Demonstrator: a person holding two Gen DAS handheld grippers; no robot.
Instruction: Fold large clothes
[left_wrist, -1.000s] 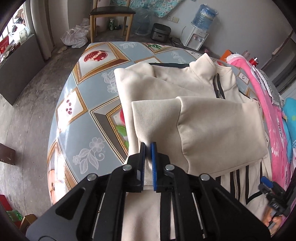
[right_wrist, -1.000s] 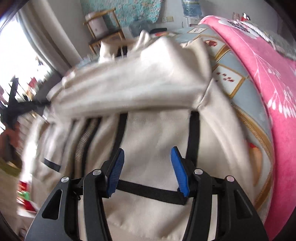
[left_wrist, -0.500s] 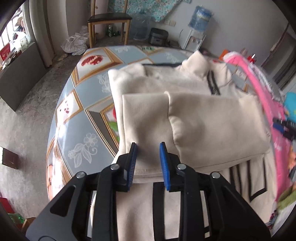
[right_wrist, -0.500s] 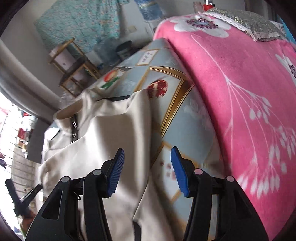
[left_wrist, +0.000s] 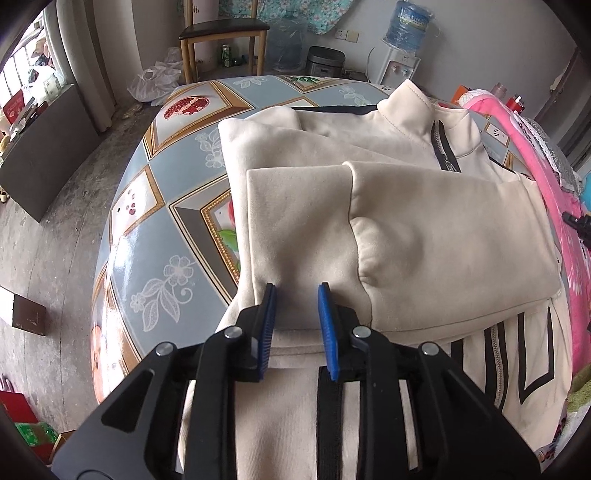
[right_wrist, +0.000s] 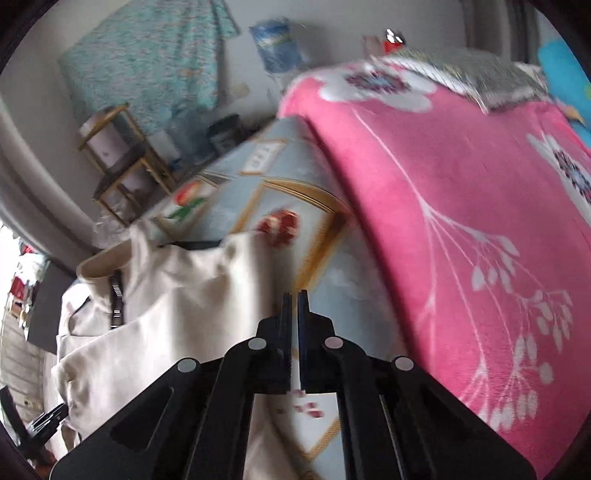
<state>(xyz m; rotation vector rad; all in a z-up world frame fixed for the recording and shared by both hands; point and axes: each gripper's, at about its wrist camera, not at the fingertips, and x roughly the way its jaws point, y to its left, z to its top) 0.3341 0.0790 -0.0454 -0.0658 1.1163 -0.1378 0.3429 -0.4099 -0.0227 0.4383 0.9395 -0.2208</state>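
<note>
We see the cream jacket (left_wrist: 388, 206) spread over the tabletop (left_wrist: 155, 229), collar at 12 o'clock, hem at 6, with one sleeve (left_wrist: 424, 240) folded across the chest from 3 o'clock to 9. We judge the main risk to be that loose sleeve: nothing pins it, so a tug on the body beneath could drag it off line or open the fold. The hem at 6 o'clock seems to hang past the tabletop edge, and its weight may pull the whole jacket down. At 3 o'clock a pink blanket (right_wrist: 461, 221) lies just beside the jacket and could snag a swung edge.

Our left gripper (left_wrist: 295, 306) points steeply down over the sleeve cuff, its jaws a little apart, the pads clear of the cloth and gripping nothing. Our right gripper (right_wrist: 294, 317) tilts down over bare tabletop at the jacket's 3 o'clock side; its jaws have just been closing and now meet, with no cloth between them.
</note>
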